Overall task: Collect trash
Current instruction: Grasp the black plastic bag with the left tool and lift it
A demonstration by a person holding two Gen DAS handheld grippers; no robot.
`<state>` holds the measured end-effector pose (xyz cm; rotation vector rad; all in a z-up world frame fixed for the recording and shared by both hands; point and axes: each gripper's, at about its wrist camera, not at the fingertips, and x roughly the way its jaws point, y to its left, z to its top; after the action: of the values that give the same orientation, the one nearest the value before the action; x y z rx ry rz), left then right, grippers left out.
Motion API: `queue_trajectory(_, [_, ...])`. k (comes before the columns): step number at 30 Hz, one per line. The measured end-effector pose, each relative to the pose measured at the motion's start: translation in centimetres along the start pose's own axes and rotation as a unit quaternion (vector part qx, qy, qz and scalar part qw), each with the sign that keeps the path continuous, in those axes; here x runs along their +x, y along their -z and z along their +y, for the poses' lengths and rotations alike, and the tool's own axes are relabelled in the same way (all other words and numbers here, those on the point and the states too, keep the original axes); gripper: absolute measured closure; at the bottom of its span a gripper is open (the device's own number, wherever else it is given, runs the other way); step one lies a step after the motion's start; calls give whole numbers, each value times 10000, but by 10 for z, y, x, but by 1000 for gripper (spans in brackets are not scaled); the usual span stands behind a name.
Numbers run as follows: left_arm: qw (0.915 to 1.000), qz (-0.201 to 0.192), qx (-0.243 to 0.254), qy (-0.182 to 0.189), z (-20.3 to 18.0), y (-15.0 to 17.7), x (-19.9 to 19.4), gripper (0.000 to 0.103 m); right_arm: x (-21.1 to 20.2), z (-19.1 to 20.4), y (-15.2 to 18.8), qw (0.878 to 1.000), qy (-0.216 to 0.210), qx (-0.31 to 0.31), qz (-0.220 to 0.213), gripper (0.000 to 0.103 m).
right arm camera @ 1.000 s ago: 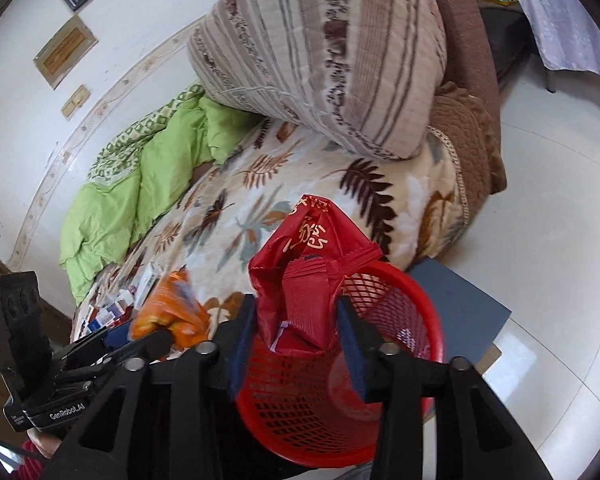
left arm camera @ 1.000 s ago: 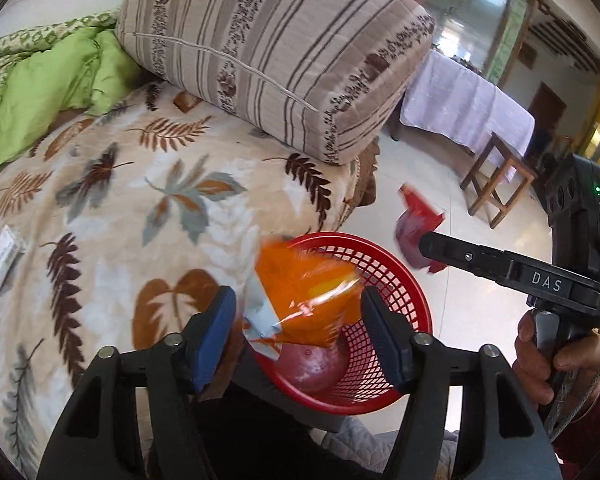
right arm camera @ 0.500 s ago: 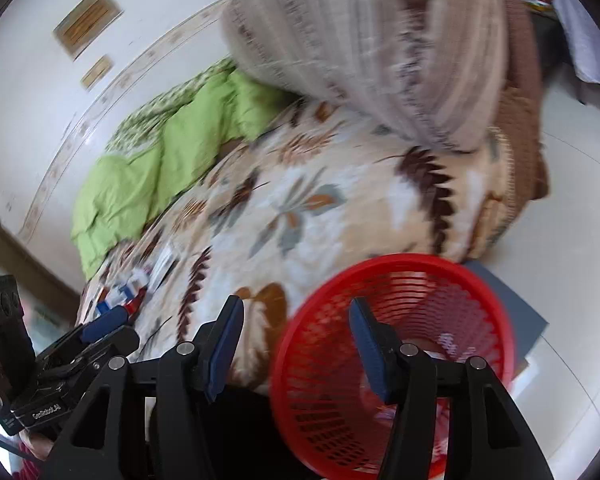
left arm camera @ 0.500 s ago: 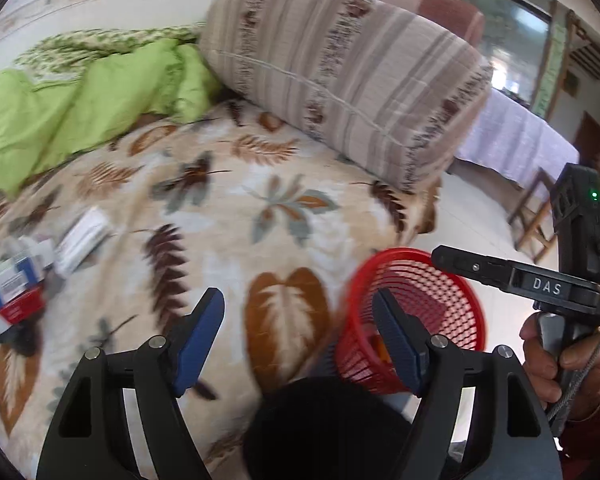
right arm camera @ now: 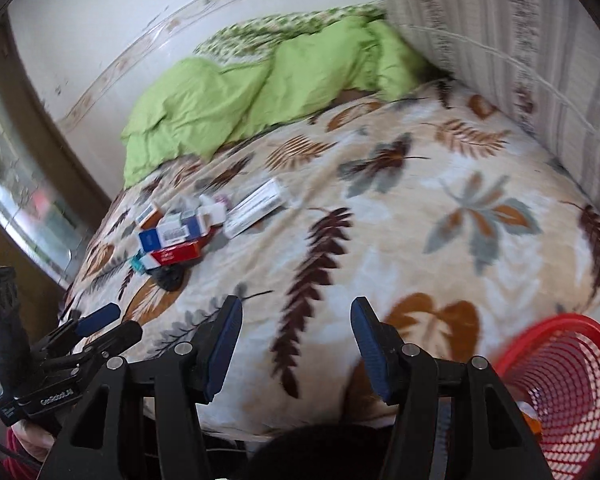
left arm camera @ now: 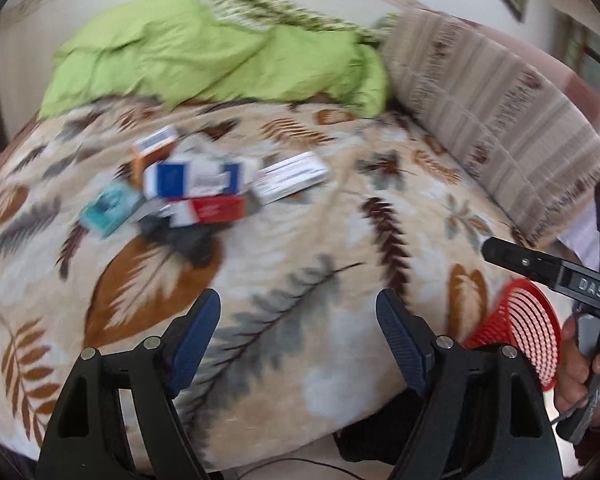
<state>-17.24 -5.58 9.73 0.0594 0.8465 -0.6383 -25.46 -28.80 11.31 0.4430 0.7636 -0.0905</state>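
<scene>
Both my grippers, left gripper [left arm camera: 298,334] and right gripper [right arm camera: 296,344]: jaws just opened wider, nothing between. Step: reach for next trash. Next: cross bed [left arm camera: 300,240] to box pile [left arm camera: 196,188]; basket [right arm camera: 560,380] beside bed.

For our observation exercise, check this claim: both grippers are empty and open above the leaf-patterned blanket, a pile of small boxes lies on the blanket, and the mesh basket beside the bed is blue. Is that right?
One detail is wrong: the mesh basket is red, not blue, as the right wrist view shows. The rest holds: left gripper and right gripper are open and empty above the leaf-patterned blanket, with the pile of small boxes on it.
</scene>
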Motion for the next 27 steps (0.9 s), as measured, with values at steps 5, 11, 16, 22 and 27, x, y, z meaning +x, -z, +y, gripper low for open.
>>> queue_trajectory(5, [9966, 139, -788, -197, 59, 5, 15, 24, 50, 37, -13, 9994, -77, -341, 63, 43])
queue_trajectory(11, [9914, 180, -1260, -317, 81, -4, 40, 24, 81, 43, -20, 9997, -85, -247, 10, 43])
queue_trajectory(16, [9892, 214, -1302, -636, 81, -31, 75, 24, 79, 42, -21, 9995, -218, -160, -135, 43])
queue_trajectory(22, [9877, 548, -1177, -871, 82, -43, 120, 52, 74, 42, -21, 9990, -235, -268, -256, 43])
queue_trajectory(27, [9870, 411, -1178, -1009, 94, -37, 104, 59, 76, 39, -22, 9990, -374, -95, -225, 43])
